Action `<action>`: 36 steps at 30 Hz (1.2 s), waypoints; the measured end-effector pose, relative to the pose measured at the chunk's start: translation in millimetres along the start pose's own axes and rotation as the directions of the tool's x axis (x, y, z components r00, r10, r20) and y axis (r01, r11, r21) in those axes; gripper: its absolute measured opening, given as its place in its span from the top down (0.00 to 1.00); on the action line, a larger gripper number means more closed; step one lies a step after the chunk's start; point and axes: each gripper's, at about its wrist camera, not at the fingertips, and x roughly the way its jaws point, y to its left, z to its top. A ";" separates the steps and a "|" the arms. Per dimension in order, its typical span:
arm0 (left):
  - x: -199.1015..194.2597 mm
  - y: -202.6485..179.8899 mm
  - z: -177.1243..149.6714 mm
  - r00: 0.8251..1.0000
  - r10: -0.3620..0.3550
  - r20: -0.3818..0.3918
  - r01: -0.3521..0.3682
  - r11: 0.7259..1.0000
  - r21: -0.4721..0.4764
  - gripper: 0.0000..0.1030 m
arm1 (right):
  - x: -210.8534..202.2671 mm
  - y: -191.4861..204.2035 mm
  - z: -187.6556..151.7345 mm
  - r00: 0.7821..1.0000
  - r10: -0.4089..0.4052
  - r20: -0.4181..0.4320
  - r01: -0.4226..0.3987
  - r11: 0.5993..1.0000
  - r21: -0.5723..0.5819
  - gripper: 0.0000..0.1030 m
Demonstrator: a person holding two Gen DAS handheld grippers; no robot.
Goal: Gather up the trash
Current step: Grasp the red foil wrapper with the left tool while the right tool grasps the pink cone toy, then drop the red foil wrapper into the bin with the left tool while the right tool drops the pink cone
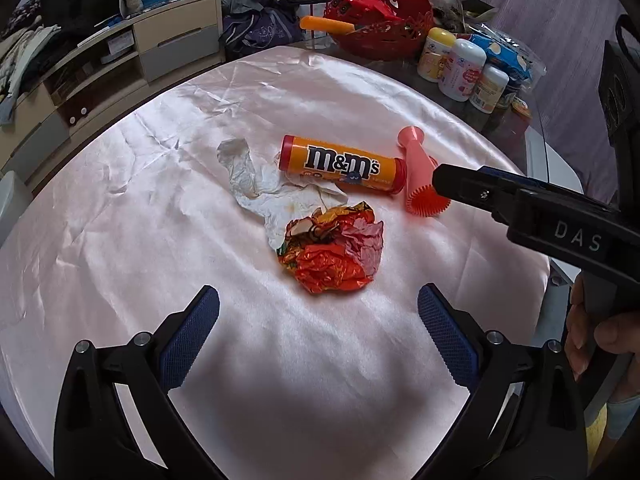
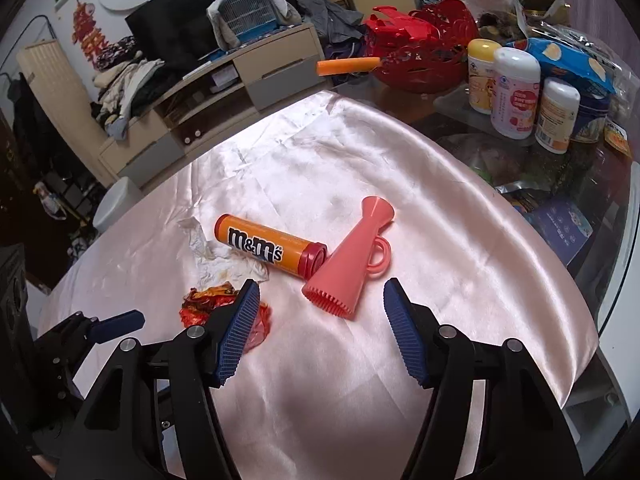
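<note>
Your left gripper [image 1: 318, 312] was wide open, nothing between its blue pads, hovering just short of the crumpled foil wrapper [image 1: 334, 252] on the pink satin cloth [image 1: 140, 220]. Your right gripper [image 2: 320, 308] was wide open too and held nothing; the pink plastic horn [image 2: 348, 264] lay just ahead of its gap, toothed wide end facing the pads (ring handle on the far side). In the right view the left pad [image 2: 238, 332] covered part of the wrapper [image 2: 204, 302].

The stained white tissue [image 1: 264, 184] touched the wrapper's far edge and ran under the orange candy tube [image 1: 342, 164]. The tube lay on its side, its red cap end touching the horn [image 1: 418, 172].

Well apart, past the cloth's far edge: a red basket [image 1: 384, 28] with an orange handle [image 1: 326, 24] sticking out, three white bottles [image 1: 460, 68] and a blue snack bag [image 1: 508, 54].
</note>
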 end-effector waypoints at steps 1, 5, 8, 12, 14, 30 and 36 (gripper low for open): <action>4.1 -0.2 2.6 1.000 0.001 -0.004 -0.001 1.000 0.001 0.10 | 4.7 1.1 1.4 1.000 -0.006 -0.004 0.006 1.000 0.001 0.36; 17.9 -0.4 10.7 1.000 -0.010 -0.014 0.010 1.000 -0.001 0.13 | 20.9 0.5 4.1 0.999 -0.035 -0.017 0.035 0.999 0.020 0.36; 27.6 -2.7 15.4 1.000 -0.022 -0.023 0.022 1.000 0.007 0.20 | 32.1 -2.3 5.5 0.998 -0.056 -0.035 0.057 0.998 0.019 0.36; 37.2 -6.0 18.8 0.998 -0.048 -0.037 0.048 0.999 0.010 0.35 | 33.6 -12.5 4.2 0.993 -0.107 -0.040 0.107 0.994 0.013 0.37; 40.7 -7.9 20.2 0.998 -0.052 -0.040 0.053 0.999 0.014 0.42 | 32.2 -20.8 4.4 0.993 -0.111 -0.039 0.112 0.993 0.027 0.37; 25.8 -10.8 19.8 0.999 -0.039 0.011 0.038 0.997 0.068 0.49 | 33.2 -30.8 2.9 0.992 -0.121 -0.044 0.121 0.993 0.003 0.64; -9.5 -15.7 11.2 0.998 -0.035 0.054 0.030 0.996 0.084 0.49 | -6.5 -23.5 -16.2 0.994 -0.108 -0.026 0.108 0.994 -0.027 0.64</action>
